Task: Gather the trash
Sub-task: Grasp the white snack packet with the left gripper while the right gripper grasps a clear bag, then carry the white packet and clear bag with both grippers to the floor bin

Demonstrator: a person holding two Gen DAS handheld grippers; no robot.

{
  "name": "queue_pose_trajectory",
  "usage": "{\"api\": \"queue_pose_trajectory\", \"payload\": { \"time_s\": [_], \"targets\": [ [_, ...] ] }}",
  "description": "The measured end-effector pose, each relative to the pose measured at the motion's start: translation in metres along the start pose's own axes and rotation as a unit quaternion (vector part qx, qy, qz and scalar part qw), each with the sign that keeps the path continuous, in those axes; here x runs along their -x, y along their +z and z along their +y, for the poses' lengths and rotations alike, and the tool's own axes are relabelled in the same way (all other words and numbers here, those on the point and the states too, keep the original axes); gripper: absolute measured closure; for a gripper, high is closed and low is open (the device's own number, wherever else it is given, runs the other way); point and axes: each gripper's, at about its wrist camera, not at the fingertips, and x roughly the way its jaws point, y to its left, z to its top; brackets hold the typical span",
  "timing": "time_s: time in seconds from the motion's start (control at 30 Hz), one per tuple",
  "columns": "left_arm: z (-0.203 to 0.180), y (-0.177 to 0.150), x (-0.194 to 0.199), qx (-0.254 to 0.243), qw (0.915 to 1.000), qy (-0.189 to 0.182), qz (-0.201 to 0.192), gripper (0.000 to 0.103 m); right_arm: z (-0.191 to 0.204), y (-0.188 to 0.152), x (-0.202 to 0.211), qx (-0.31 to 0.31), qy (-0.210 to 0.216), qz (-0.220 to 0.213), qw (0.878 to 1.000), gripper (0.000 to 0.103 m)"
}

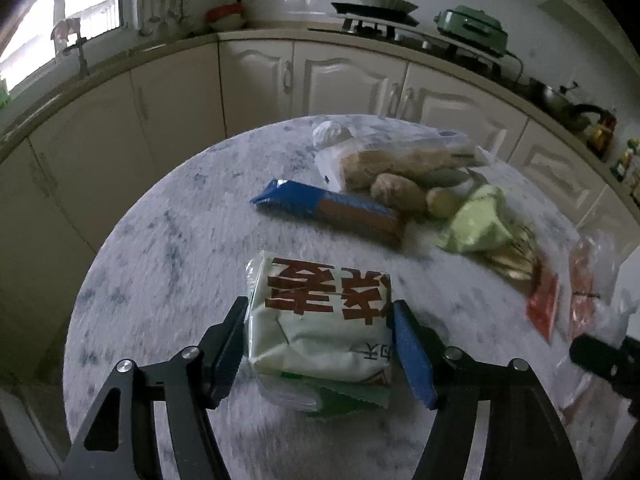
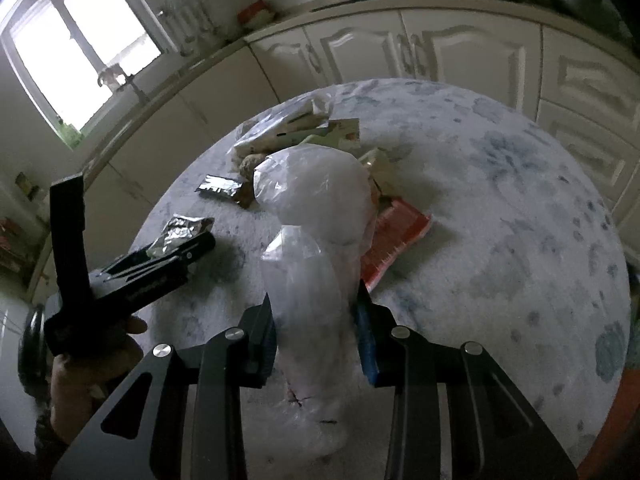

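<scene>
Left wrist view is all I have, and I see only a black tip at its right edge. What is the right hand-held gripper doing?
Observer: The right hand-held gripper is shut on a clear bag that stands up between its fingers.
Operator: Anything behind that bag?
Observer: A red packet lies flat on the table, just right of the bag.
Operator: How does my pack look from there?
Observer: A crumpled silvery wrapper shows at the left hand-held gripper tips. I cannot tell whether it is your pack.
</scene>
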Motion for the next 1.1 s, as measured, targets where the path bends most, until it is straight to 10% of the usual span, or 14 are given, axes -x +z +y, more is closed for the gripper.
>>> {"api": "queue_pose_trajectory", "payload": {
  "time_s": [1.1],
  "targets": [
    [-0.183, -0.017, 0.145, -0.132, 0.9748, -0.113, -0.140, 0.039, -0.105, -0.019, 0.194, -0.071, -0.039, -0.178, 0.981, 0.070]
  ]
}}
